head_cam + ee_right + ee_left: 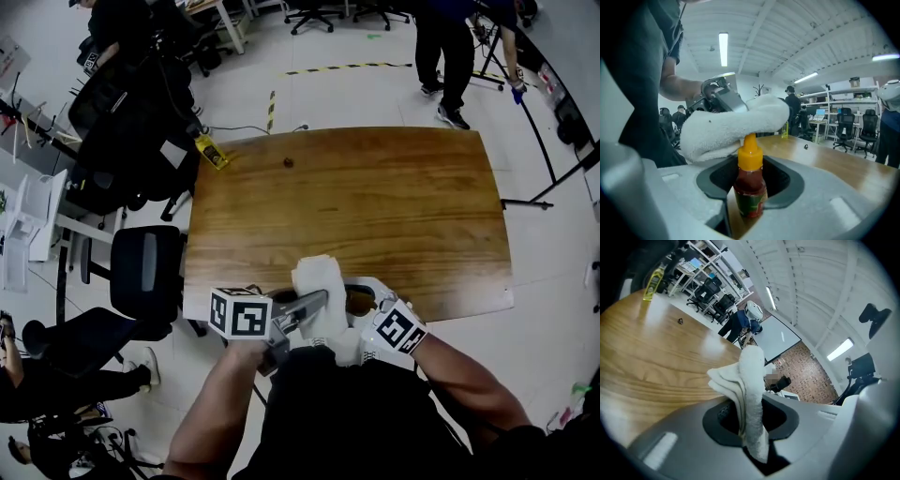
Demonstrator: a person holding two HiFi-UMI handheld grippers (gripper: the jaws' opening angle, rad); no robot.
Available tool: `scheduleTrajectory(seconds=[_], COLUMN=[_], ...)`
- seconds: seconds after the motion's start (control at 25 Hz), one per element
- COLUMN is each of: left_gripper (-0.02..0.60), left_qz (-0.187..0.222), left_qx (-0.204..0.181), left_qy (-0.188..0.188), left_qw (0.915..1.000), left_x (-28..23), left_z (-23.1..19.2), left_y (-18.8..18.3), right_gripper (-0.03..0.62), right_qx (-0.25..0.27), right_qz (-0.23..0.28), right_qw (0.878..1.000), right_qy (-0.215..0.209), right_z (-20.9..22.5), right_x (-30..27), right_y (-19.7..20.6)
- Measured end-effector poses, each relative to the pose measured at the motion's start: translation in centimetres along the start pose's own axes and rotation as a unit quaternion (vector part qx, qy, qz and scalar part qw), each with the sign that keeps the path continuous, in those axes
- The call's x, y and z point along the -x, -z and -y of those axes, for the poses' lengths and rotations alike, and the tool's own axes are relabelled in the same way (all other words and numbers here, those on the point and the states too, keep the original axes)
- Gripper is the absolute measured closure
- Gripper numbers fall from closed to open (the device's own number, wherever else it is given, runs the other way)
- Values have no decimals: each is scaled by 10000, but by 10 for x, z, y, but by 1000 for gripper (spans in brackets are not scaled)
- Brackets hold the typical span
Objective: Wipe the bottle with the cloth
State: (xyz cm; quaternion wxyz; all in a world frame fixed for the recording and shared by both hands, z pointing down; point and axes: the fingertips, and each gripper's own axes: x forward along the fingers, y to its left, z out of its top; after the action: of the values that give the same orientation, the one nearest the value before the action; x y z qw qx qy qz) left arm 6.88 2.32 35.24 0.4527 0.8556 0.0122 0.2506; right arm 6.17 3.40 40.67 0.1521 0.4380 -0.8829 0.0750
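At the desk's near edge: bottle, upright, long axis vertical, clamped mid-body in the right gripper's half-spread fingers. Cloth, folded, pinched by the left gripper's fingers, touching the yellow cap from above; the sides below likely remain to wipe.

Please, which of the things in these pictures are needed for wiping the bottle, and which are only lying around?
In use: red sauce bottle, gripped by the right tool; white cloth, gripped by the left tool, lying over the bottle's cap.

Lying about: yellow container at the far corner of the table; small dark object on it; office chair beside it.
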Motion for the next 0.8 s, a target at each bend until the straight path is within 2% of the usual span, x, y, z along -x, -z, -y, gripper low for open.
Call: scheduleTrajectory(seconds=[0.16,0.2,0.28,0.36,0.52,0.64,0.68,0.76,0.8], left_gripper=[485,485,485,485,483,483,483,483,483], left_qz=[-326,-342,-103,321,1135,1637,1778,2012,2107], left_qx=[-261,-242,12,230,206,266,284,313,320], left_qy=[-938,-1056,-973,-742,-578,-455,-449,-509,-556], left_qw=[9947,9935,9952,9965,9916,9851,9826,9777,9754], left_x=[12,14,20,26,49,65,69,76,78], left_z=[-36,-41,-41,-32,-11,6,11,20,24], left_y=[29,36,42,42,33,36,39,48,54], right_gripper=[456,456,454,455,454,453,445,352,347], right_qx=[7,5,2,-8,-38,14,97,243,275], right_qz=[-21,-29,-42,-45,-121,-384,-481,-515,-481], right_qw=[10000,10000,10000,10000,9999,9992,9988,9983,9984], right_qy=[-38,-47,-58,-45,-16,-53,-83,-113,-111], right_z=[1,1,2,3,4,4,4,4,5], right_x=[0,0,-1,0,3,3,3,8,12], right_y=[0,0,1,2,4,7,7,2,0])
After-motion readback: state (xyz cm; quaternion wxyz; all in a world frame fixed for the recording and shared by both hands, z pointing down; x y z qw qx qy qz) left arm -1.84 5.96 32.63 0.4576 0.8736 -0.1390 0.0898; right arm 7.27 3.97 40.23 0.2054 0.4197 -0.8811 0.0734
